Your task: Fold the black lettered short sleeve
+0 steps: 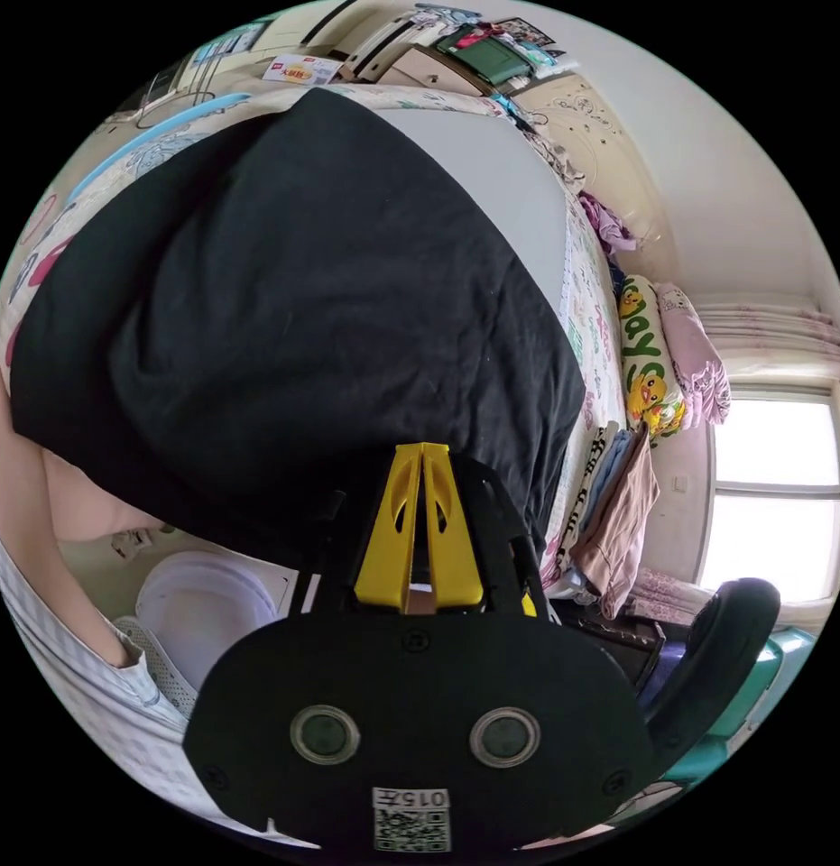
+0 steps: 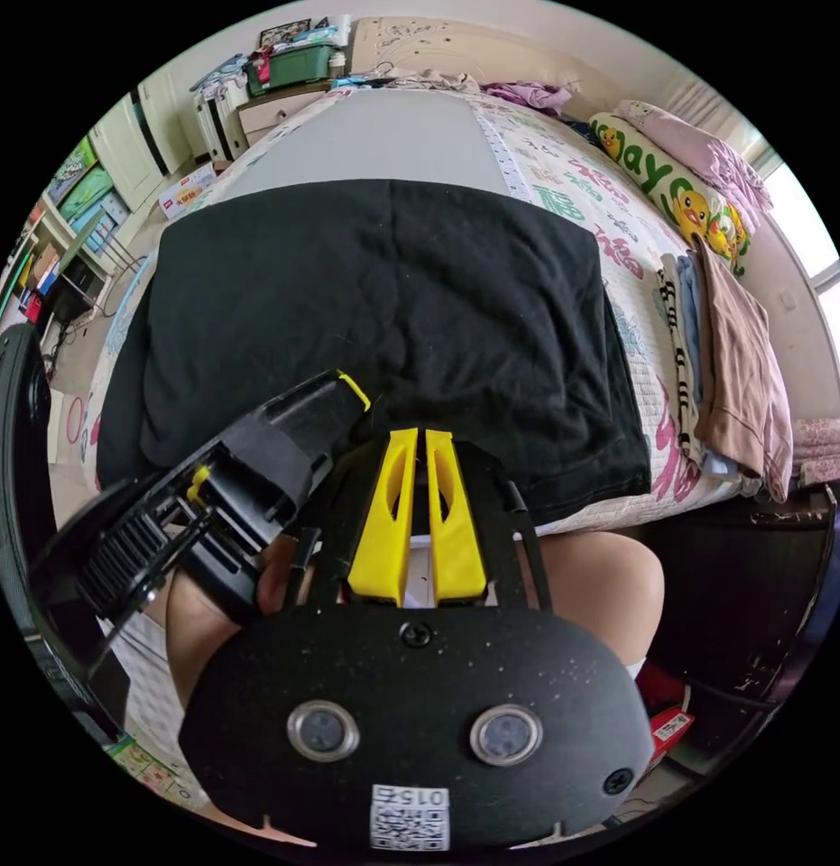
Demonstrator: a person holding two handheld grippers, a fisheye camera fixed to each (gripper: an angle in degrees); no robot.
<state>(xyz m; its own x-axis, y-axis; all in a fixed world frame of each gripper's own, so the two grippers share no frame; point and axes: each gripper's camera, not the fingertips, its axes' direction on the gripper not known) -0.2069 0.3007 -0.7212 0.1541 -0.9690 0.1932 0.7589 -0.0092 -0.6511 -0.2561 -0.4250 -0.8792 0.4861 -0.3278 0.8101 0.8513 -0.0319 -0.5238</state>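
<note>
- Black lettered short sleeve spread flat on the bed, over a grey sheet and reaching the bed's near edge (lettering not visible, so probably face down or folded inside).
- Looks like soft, light knit: limp, faintly creased, sure to sag and drape when lifted, not slippery, not fragile.
- Already lies as a rough rectangle with a doubled layer along the edge nearest the stack of folded clothes; judged partly folded.
- Left hand-held gripper: yellow jaws drawn together, tips at the shirt's near hem; whether cloth is actually pinched between them cannot be told.
- Right hand-held gripper: jaws nearly together with a thin slit left, tips at the same hem just beside the left one; a hold on fabric cannot be confirmed either.
- Best grasped at the hem corners, both layers pinched together, well apart along the bed's near edge, so the fold carries over without bunching.
- Duck-print pillow lies at the bed's far side, clear of the shirt.
</note>
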